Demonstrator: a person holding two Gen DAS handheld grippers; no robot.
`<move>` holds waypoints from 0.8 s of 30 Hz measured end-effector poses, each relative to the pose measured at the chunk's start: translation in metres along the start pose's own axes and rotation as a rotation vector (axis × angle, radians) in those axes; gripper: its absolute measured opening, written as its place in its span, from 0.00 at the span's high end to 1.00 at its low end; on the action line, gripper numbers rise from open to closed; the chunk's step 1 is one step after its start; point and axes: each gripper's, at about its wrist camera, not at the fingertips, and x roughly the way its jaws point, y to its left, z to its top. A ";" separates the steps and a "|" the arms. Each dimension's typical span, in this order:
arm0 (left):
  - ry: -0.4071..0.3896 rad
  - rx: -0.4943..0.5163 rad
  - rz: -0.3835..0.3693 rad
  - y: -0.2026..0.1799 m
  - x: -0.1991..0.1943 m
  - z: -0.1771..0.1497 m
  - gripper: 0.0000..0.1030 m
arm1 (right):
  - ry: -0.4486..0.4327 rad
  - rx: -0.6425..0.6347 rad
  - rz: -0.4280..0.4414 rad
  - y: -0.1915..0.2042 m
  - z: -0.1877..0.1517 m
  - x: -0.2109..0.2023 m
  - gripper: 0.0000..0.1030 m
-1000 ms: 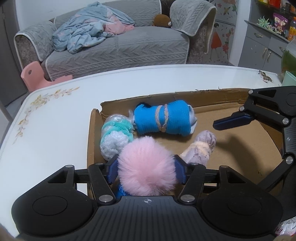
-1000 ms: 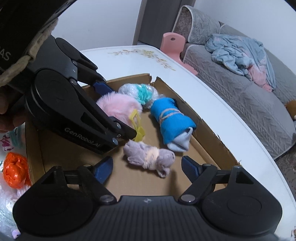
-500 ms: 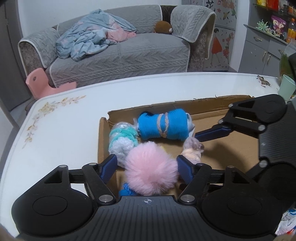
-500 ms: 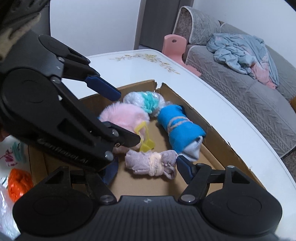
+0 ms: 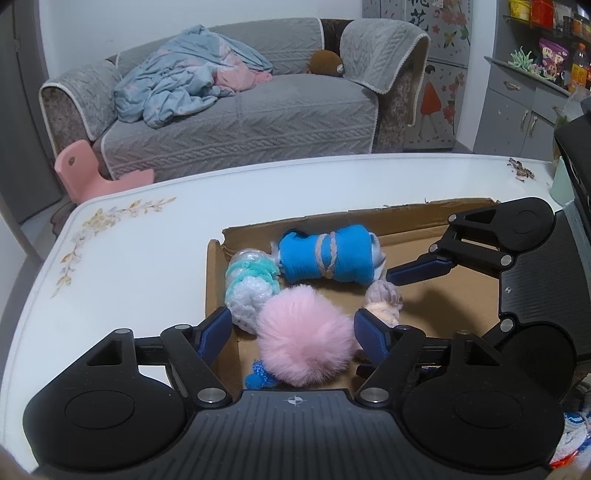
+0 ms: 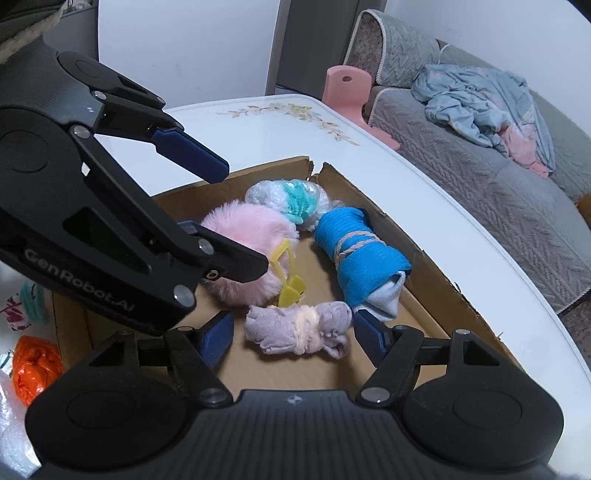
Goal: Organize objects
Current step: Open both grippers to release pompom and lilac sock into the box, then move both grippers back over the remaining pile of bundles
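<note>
A white table (image 5: 155, 236) with a flower pattern on its top fills the near part. Behind it stands a grey sofa (image 5: 236, 118) with a blue blanket (image 5: 181, 88) on it, against a white wall (image 5: 147, 26). A pink stool (image 5: 81, 173) stands beside the sofa. At far right is a grey cabinet (image 5: 524, 110).

Box (image 5: 436, 221) on table (image 5: 155, 236); in box: pompom (image 5: 304, 338) before wrapped bundle (image 5: 249, 286), sock roll (image 5: 327, 258) behind; small roll (image 6: 297, 326) apparently nearest.

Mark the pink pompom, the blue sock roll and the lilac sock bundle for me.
pink pompom (image 5: 304, 338), left wrist view, middle of the fluff.
blue sock roll (image 6: 356, 251), right wrist view, at the string wrap.
lilac sock bundle (image 6: 299, 330), right wrist view, its middle.
</note>
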 end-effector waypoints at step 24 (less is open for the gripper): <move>-0.161 -0.140 0.028 0.019 -0.165 -0.134 0.04 | -0.241 0.151 -0.139 0.094 -0.099 -0.161 0.02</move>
